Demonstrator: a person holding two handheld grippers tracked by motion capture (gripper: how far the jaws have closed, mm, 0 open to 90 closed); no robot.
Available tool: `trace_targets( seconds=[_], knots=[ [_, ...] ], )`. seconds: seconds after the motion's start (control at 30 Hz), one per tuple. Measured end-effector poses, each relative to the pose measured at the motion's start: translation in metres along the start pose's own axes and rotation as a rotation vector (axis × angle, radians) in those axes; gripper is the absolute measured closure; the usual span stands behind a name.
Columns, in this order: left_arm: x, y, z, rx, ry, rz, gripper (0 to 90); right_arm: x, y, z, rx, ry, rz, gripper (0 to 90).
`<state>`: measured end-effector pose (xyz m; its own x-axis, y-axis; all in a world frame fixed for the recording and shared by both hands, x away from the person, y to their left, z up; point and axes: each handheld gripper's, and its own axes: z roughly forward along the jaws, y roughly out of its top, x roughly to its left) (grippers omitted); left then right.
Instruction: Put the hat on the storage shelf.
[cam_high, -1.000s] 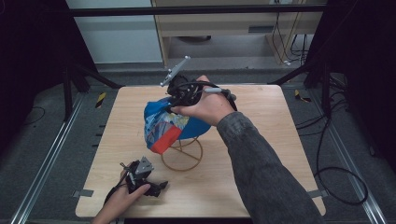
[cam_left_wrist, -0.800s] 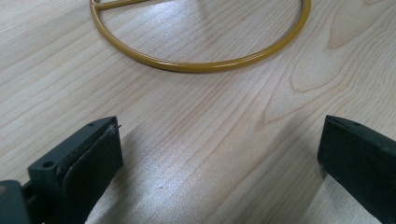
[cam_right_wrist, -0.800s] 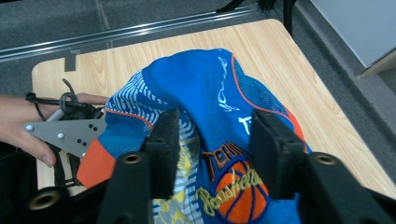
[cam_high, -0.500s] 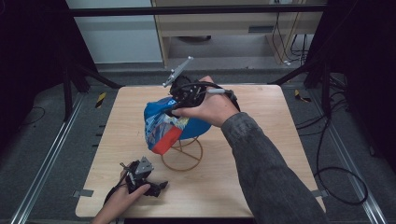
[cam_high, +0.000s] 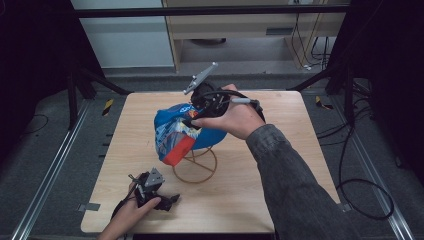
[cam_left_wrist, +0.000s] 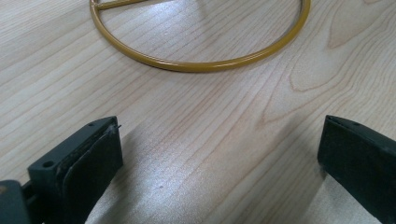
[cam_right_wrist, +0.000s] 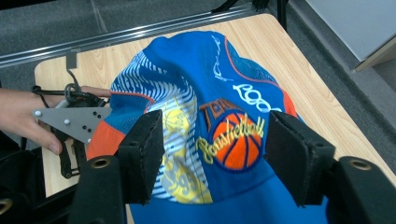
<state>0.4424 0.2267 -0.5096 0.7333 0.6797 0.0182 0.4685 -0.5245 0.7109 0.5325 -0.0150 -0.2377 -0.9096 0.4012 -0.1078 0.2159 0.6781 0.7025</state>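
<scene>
the pale wooden surface (cam_high: 280, 200) carries everything here, a square top with dark floor and metal rails on either side of it. near its middle stands a wire stand (cam_high: 196, 167) of yellow-gold metal, its round base ring flat on the wood. over the top of that stand sits a blue cap (cam_high: 175, 131) with white wavy print, an orange patch on the side that faces the person, and a basketball picture with yellow lettering on its crown. the cap hangs tilted, the orange part lowest, and it hides the upper part of the stand.

the person's right arm, in a grey sleeve (cam_high: 295, 185), reaches in across the surface to the cap. the right claw (cam_high: 192, 120) is at the cap's top, on the far side from the person. its jaws have just been opening; in the right gripper view they stand apart with the cap's crown showing between them, and the pads do not press on the cloth.

the left claw (cam_high: 170, 201) lies low on the near left part of the surface, well apart from the cap and near the stand's base ring. in the left gripper view its jaws are wide with bare wood between them and the ring just ahead.
</scene>
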Motion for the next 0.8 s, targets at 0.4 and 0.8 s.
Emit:
trace_targets(
  seconds=[0.4, 0.8],
  knots=[
    [0.0, 0.0, 0.0, 0.0, 0.0, -0.001, 0.0, 0.0, -0.011, -0.013, -0.007, -0.027, 0.033, 22.3],
    [0.0, 0.0, 0.0, -0.001, -0.001, -0.001, 0.0, 0.002, -0.016, -0.019, -0.024, -0.061, 0.045, 8.3]
  ],
)
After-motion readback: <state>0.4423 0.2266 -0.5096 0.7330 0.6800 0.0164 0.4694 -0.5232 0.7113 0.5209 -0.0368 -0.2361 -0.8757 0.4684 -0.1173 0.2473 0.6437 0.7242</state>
